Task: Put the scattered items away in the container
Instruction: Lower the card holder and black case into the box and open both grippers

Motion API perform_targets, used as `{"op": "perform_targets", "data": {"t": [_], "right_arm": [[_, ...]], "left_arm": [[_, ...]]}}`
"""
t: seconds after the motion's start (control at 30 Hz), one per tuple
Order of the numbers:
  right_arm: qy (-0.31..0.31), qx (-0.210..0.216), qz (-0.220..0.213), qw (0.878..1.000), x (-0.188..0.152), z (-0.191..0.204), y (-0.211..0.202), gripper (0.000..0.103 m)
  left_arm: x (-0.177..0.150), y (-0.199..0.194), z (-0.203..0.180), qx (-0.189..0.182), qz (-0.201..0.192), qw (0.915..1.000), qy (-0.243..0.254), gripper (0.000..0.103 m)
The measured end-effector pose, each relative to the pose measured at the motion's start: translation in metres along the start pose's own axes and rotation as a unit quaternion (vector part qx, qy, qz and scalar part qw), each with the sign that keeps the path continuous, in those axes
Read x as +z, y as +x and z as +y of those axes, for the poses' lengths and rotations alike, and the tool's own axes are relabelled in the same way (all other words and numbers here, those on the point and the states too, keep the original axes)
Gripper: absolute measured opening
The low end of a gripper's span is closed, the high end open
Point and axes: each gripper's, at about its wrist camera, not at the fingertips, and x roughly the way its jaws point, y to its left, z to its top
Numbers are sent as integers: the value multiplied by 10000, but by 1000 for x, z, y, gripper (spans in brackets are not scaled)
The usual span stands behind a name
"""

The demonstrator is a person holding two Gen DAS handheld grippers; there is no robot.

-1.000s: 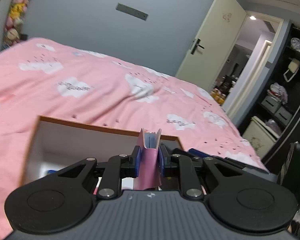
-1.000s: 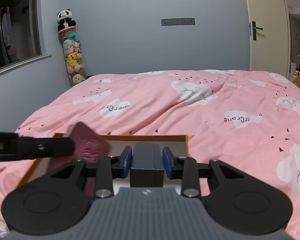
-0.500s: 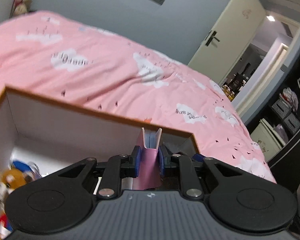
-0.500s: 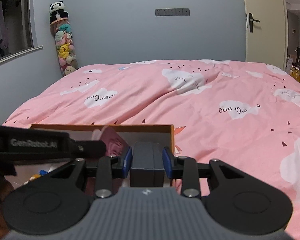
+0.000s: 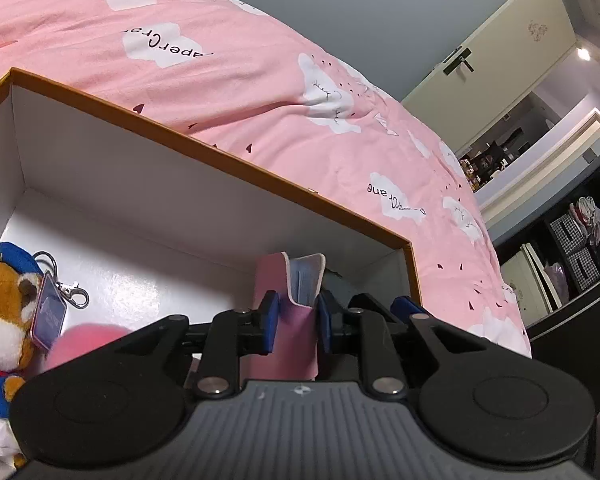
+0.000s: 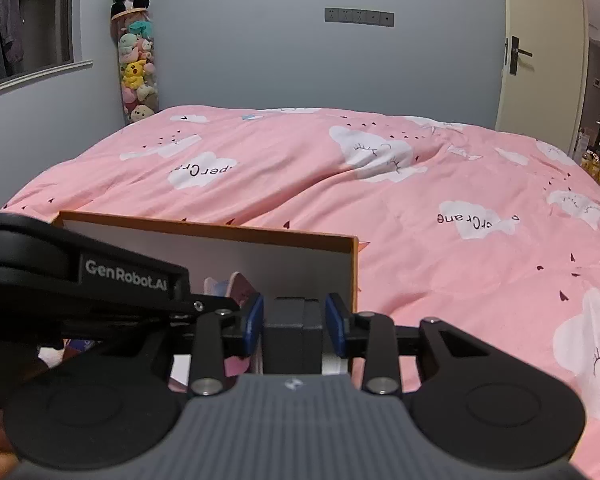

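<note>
An open cardboard box (image 5: 220,152) with an orange rim and white inside sits on the pink bed. My left gripper (image 5: 296,320) is low inside it, at the right end. A pink pouch with a blue lining (image 5: 296,344) stands upright between its blue pads; the jaws are opening and the pads still touch the pouch. My right gripper (image 6: 294,320) hovers at the box's right corner, shut on a dark blue-black block (image 6: 292,340). The right wrist view shows the left gripper's body (image 6: 80,280) and the pouch's top (image 6: 240,286) inside the box (image 6: 220,232).
A plush dog in a blue cap (image 5: 0,312) with a key clasp (image 5: 74,296) lies at the box's left end, beside a pink round item (image 5: 84,338). The pink duvet (image 6: 420,200) stretches beyond. A door (image 6: 540,60) and dark shelves (image 5: 572,240) stand to the right.
My left gripper has sunk into the box with the pouch, so the box floor and plush dog now show. The right gripper has lowered slightly with its block.
</note>
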Motion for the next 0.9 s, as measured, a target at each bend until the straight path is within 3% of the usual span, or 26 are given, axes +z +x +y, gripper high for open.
{"op": "perform_targets", "data": {"t": [0.1,0.37,0.63,0.9], "right_arm": [[6,-20,28,10000,-2,-1,-2,38],[15,41,16,10000,-8,1,-10,38],[172,143,118,9997,-7,-1,-17,45],[466,199,377,9980,-7,3,-31,54]], "left_arm": [[1,1,-2,-164,105,9998,-47,23],[-4,-3,-14,-18,83,9999,108,24],[-4,-30,-30,207,-187,9989,365,30],[-8,-71,-48,655,-444,9945,683,32]]}}
